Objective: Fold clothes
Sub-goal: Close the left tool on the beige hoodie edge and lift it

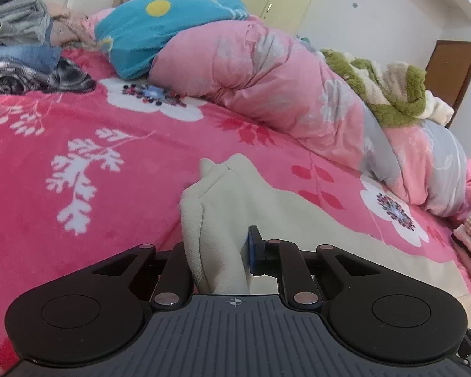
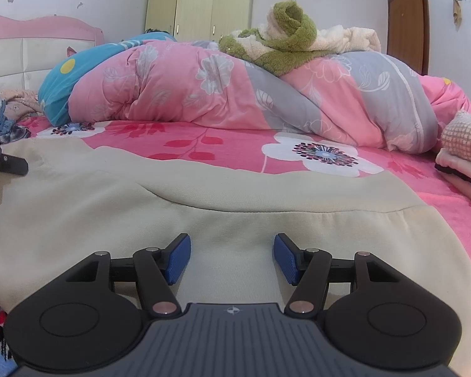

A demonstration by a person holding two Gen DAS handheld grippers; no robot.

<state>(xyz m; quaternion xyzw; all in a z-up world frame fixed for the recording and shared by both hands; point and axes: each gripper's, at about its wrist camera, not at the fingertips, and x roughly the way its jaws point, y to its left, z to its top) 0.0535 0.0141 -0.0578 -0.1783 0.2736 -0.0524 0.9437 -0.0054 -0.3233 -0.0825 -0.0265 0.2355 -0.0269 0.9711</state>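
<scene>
Garment: cream knit sweatshirt (image 2: 204,194) lies flat on the pink floral bed (image 1: 78,132), long axis running 9 to 3 o'clock. Left gripper (image 1: 218,251) jaws clamp a bunched corner. Right gripper (image 2: 232,259) jaws stand wide, hem fabric at 12 o'clock, untouched.

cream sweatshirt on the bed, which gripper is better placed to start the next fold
Left, probably. The left gripper is shut on a raised bunch of the cream sweatshirt, ready to carry it over. The right gripper is open above flat fabric, gripping nothing.
</scene>
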